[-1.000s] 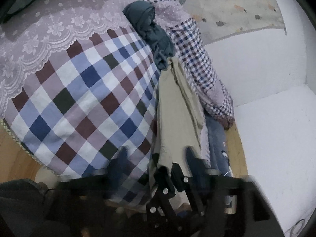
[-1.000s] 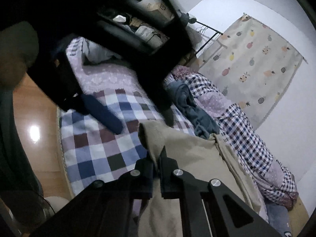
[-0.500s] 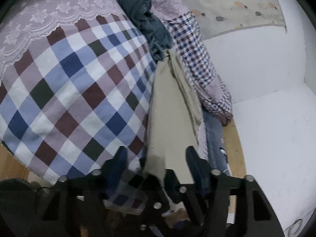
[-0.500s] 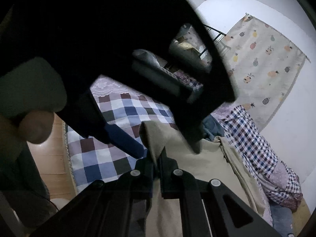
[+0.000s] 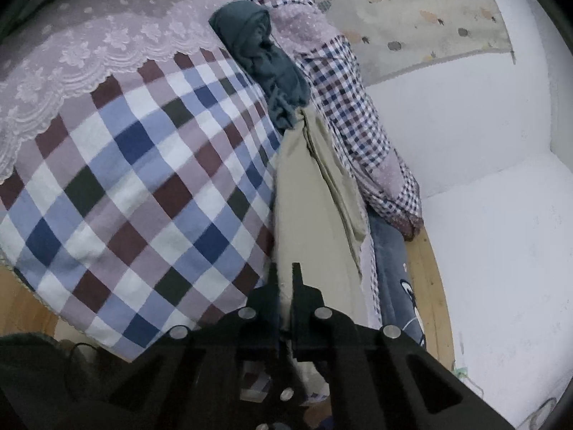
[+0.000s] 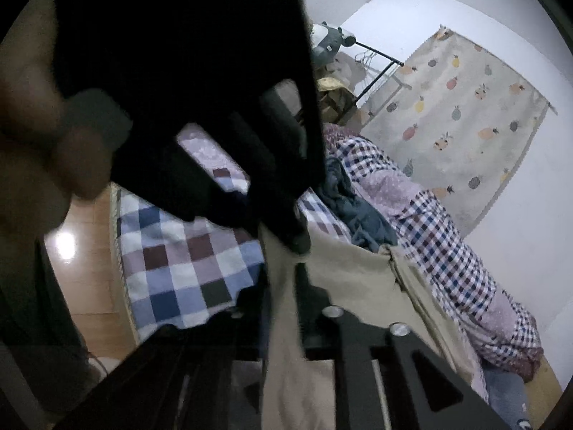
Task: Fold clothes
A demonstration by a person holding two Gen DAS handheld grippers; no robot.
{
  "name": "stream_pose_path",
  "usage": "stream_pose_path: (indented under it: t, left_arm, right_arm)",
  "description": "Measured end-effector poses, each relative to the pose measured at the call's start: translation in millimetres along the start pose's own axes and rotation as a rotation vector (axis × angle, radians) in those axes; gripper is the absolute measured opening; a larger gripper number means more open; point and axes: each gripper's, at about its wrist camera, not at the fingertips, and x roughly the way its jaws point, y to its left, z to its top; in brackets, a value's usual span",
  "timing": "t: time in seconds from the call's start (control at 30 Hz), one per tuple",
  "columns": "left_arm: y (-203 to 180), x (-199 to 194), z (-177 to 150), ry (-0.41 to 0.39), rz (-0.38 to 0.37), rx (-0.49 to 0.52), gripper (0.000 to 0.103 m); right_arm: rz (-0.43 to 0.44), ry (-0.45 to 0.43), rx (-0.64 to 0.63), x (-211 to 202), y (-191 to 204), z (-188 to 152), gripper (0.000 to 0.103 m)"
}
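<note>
Now my left hand-held gripper (image 5: 285,279) pinches the edge of the tan pants (image 5: 311,193), which lie along the checkered bed (image 5: 143,179). My right hand-held gripper (image 6: 286,283) has tan cloth between its fingers too.

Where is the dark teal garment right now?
In the left wrist view the dark teal garment lies bunched on the bed, upper centre, between the checked bedspread and the small-check quilt, just beyond the far end of the beige garment.
</note>
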Motion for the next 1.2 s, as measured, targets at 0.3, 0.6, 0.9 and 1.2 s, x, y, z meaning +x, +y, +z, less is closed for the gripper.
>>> stream_pose_path:
  t: [0.3,0.6,0.9,1.2]
  left_arm:
    - [-13.7,-6.9,4.3,-0.012,-0.061,-0.003,0.002]
    - [-25.8,-22.6,14.7,-0.05,-0.139,-0.028,0.002]
    - [-41.9,-32.2,21.6,-0.103,-0.186,-0.038,0.002]
    - [-53.8,-33.4,33.3,-0.139,-0.204,-0.036,0.002]
  right_arm:
    - [-0.081,0.077,0.034,-14.3,-10.5,-22.9,0.037]
    - [-0.154,0.197,0.023,-26.1,-30.7,-64.3,0.037]
    - [-0.255,0.355,0.004,-44.1,-75.8,-138.9,0.036]
    - [-0.349,0.507,-0.054,-92.1,-108.1,-217.8,0.036]
